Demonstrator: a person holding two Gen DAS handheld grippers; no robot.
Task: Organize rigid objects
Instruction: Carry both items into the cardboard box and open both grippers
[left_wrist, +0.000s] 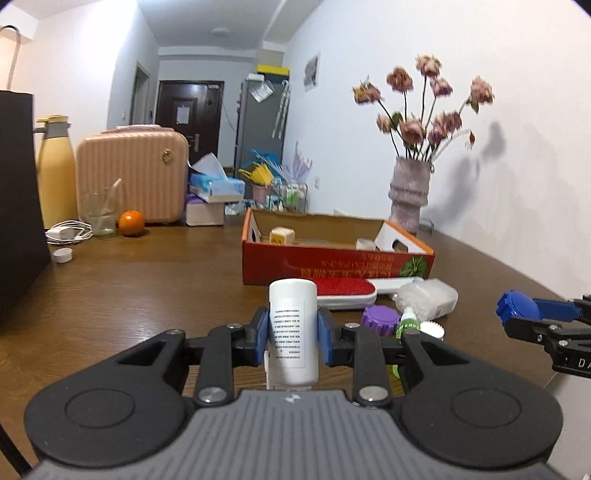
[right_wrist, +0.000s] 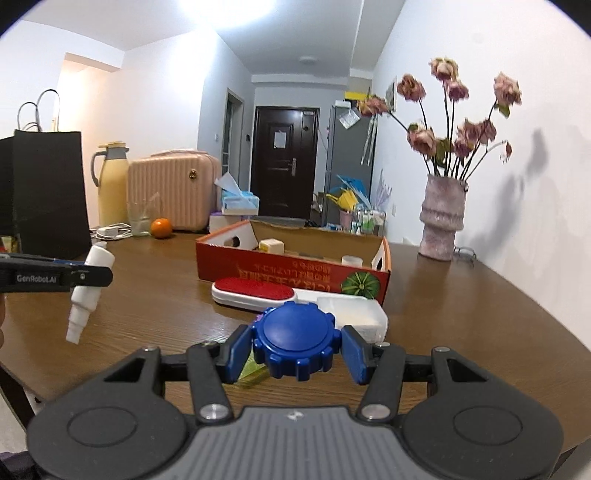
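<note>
Both claws are loaded and off the table. The left claw (left_wrist: 293, 332) is clamped on a white plastic bottle with a printed label (left_wrist: 292, 325), held roughly upright with its stepped neck pointing down. The right claw (right_wrist: 297, 345) is clamped on a blue ridged plastic cap (right_wrist: 297, 338).

The open red cardboard box (left_wrist: 332, 262) sits at the middle of the brown wooden table (left_wrist: 147, 280), beyond both claws. It already holds a pale cube-shaped block (left_wrist: 282, 235) and a small white jar (left_wrist: 365, 243), so the sorting looks partly done. Both carried items have yet to go in.

Several things are left on the table just near of the box:
- a red-and-white lint brush (left_wrist: 343, 293)
- a clear frosted plastic case (left_wrist: 424, 299)
- a purple ridged cap (left_wrist: 380, 320)
- a small green-and-white bottle (left_wrist: 406, 321)
- a white ridged cap (left_wrist: 433, 328)

The box's near wall hides most of its floor, so what else lies inside cannot be told. The green-and-white bottle is half hidden behind the left claw's arm.
</note>
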